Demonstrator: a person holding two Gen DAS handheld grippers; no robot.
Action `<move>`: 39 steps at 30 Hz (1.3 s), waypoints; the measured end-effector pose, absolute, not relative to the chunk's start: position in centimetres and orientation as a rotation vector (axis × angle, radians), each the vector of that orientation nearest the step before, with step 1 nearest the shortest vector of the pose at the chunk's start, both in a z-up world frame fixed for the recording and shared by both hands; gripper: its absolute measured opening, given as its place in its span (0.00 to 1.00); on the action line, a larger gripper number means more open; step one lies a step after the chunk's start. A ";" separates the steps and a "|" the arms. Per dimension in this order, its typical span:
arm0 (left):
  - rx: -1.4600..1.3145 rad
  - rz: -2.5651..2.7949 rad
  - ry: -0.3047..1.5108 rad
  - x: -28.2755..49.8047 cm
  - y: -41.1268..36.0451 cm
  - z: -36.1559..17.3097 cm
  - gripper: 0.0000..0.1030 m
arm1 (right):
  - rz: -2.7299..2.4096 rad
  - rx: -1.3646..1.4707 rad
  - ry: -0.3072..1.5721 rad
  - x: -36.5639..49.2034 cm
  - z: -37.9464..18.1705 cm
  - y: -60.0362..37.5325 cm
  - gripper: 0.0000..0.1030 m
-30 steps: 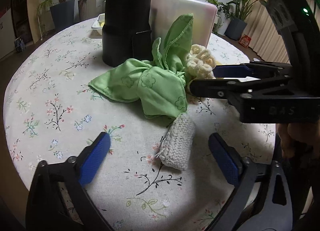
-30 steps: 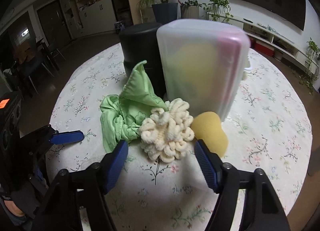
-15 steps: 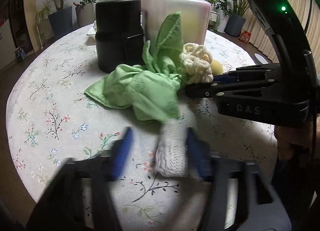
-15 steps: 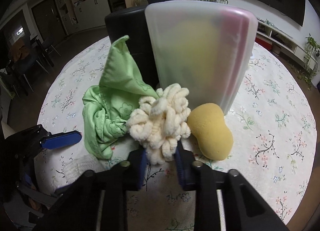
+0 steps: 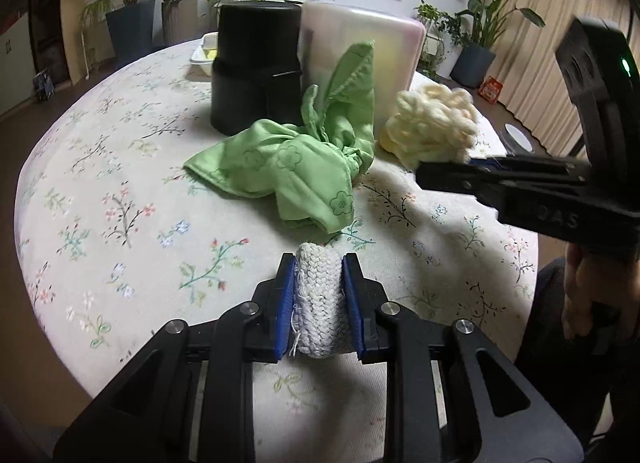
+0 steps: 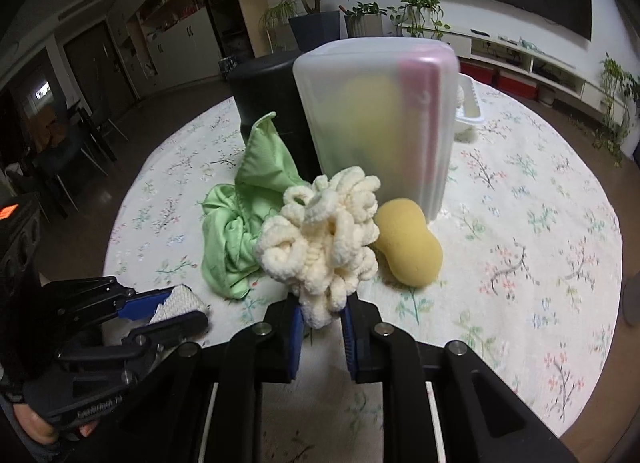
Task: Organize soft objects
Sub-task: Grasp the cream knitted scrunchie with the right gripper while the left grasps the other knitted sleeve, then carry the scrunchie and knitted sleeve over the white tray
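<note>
Both tongs clamped: left tongs on knit pad (near table edge), right tongs on yarn bundle.

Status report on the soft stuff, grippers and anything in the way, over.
Left gripper shut on knit pad. Right gripper just closed on yarn puff. Green cloth and sponge loose on table. Path clear.

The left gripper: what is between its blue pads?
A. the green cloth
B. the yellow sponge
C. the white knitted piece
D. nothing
C: in the left wrist view the left gripper has its pads pressed on both sides of the white knitted piece, while the green cloth lies apart on the table.
</note>
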State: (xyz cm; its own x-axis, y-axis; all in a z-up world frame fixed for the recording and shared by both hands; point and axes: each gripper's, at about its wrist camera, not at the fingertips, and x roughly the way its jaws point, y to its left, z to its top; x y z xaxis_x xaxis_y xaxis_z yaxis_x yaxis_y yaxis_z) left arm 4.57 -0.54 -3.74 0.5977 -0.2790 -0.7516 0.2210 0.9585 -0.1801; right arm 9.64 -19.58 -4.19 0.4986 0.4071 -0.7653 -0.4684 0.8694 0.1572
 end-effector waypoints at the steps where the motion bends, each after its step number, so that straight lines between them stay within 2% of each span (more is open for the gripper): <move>1: -0.073 -0.289 0.885 4.5 -0.5 -3.7 0.21 | 0.530 -0.070 0.905 9.3 -4.1 -19.8 0.18; 13: -0.118 -0.292 0.812 2.6 1.1 -0.1 0.21 | 0.549 -0.049 0.924 4.4 -2.8 -21.4 0.18; 21: -0.154 -0.217 0.771 3.4 5.4 1.7 0.21 | 0.520 -0.025 0.899 3.8 -0.7 -23.9 0.18; 29: -0.135 -0.163 0.715 6.6 9.6 6.0 0.21 | 0.436 -0.027 0.854 6.9 2.6 -28.1 0.18; 39: 0.009 -0.185 0.678 16.6 11.1 12.9 0.21 | 0.366 -0.154 0.791 17.0 10.0 -32.0 0.18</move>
